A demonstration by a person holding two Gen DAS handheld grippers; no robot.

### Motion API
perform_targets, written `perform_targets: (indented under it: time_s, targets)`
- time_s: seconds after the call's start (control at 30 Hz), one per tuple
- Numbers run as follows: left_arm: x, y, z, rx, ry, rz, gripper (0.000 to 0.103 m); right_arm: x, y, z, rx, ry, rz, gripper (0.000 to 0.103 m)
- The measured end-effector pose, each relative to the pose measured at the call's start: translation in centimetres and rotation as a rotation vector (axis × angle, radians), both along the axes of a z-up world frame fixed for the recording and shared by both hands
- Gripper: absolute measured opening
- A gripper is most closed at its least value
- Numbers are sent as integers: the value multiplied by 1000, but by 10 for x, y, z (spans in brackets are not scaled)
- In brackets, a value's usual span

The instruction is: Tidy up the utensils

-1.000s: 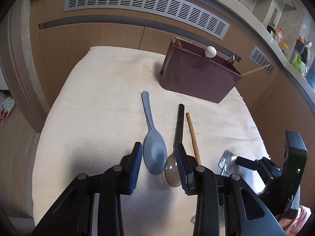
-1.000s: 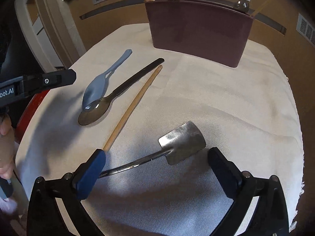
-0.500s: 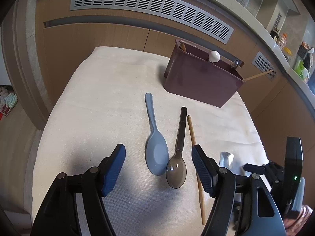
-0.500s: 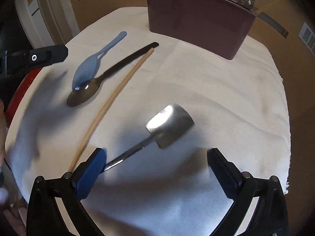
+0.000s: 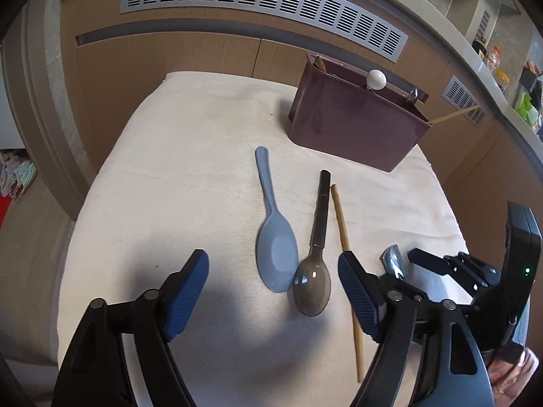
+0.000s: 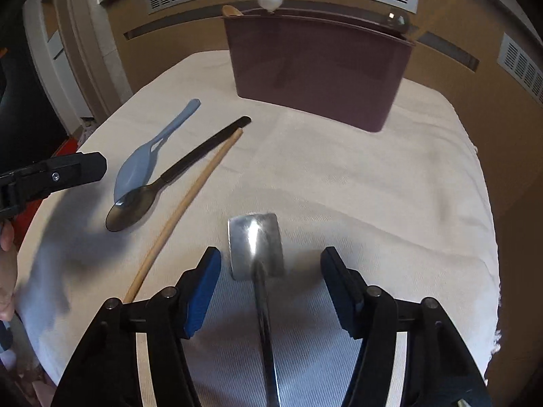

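maroon caddy (image 6: 319,68) with upright utensils; left gripper (image 5: 273,283) opening, right gripper (image 6: 269,283) closing around spatula (image 6: 254,244)

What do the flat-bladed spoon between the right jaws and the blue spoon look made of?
The flat-bladed spoon looks like polished metal, probably steel: bright mirror glare on blade and handle. The blue spoon looks like matte plastic: uniform pale colour, soft dull sheen, no sharp reflections.

Bare cloth (image 6: 390,196) lies open right of the metal spatula (image 6: 254,244), while the chopstick (image 6: 190,200), dark spoon (image 6: 135,203) and blue spoon (image 6: 139,169) crowd its left, apparently touching.
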State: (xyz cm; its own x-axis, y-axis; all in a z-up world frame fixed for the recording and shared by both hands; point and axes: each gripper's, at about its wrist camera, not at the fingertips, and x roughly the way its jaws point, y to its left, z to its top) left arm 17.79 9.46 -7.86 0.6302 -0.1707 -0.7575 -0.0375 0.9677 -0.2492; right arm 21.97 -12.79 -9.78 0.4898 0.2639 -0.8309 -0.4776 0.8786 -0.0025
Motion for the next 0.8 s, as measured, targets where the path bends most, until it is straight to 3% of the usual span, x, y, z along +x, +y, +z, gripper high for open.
perform_targets:
  time_s: [0.07,0.1,0.2,0.33,0.47,0.53,0.6,0.7,0.8]
  targets:
    - [-1,-2,1,20,1,-9,82,-1,7,1,-25,-23,40,44]
    - [-2,-4,1,28,2,-16,82,-2,11,3,-33,-19,69,28]
    - [-2,-16,7,50,-11,-59,86,-6,1,11,-60,-42,60,29]
    - [1,-47,17,126,-36,-114,90,1,-40,20,18,-42,-41,29]
    - [25,-77,16,99,44,-208,90,5,-75,20,73,-32,-137,29]
    - [35,-85,11,88,60,-206,90,5,-84,16,90,-36,-163,29]
    - [42,-90,5,131,40,-154,90,3,-88,14,114,-42,-166,29]
    - [45,-94,1,126,7,-141,89,3,-92,11,154,-54,-165,29]
    - [51,-99,-5,144,52,-171,89,1,-98,10,180,-64,-170,29]
